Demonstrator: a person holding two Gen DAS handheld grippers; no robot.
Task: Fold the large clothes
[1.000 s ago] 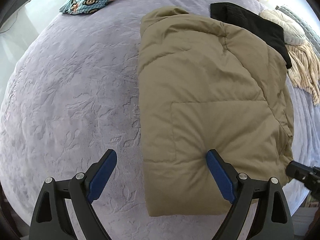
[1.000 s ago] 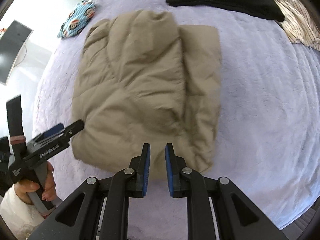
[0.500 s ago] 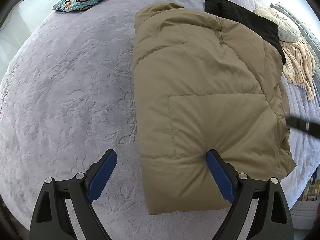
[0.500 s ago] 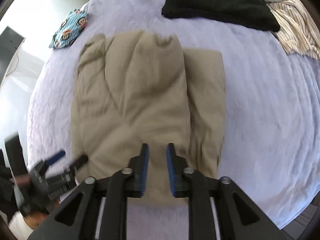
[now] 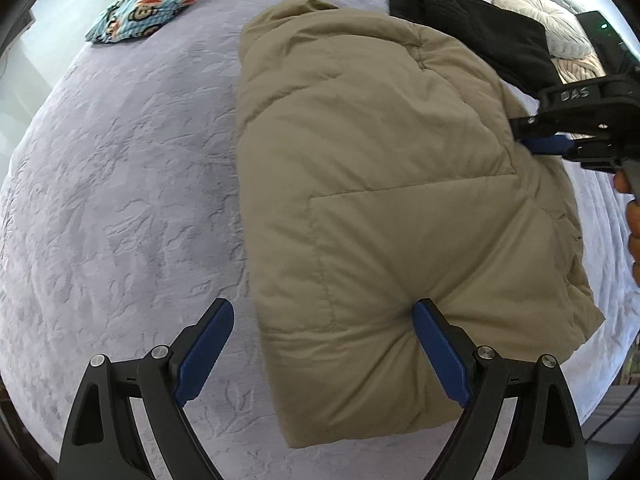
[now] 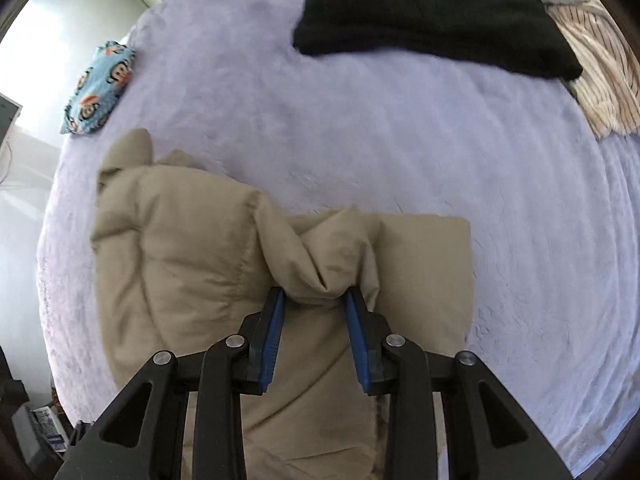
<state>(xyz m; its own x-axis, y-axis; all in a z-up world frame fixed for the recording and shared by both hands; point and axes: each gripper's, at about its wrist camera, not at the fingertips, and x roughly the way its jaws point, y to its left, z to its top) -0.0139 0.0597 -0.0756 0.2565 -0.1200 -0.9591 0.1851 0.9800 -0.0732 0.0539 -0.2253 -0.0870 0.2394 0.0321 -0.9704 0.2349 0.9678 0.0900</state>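
1. The right gripper (image 6: 314,300), empty and nearly closed a second ago, now clenches a bunched fold of the tan puffer jacket (image 5: 380,184).
2. The left gripper (image 5: 324,344) gapes wide, one pad pressing the jacket's near end.
3. The jacket lies mid-bed (image 5: 120,200); a black garment (image 6: 432,12) and monkey-print cloth (image 5: 148,8) sit toward the far edge.

A large tan puffer jacket (image 5: 384,208) lies folded lengthwise on the lavender bed (image 5: 120,200), forming a thick, padded slab with quilted seams across its top. Its left edge runs straight and its near hem sits close to the bed's edge. On its right side a bunch of fabric (image 6: 320,264) is gathered up into creased folds, raised above the flat panel beside it.
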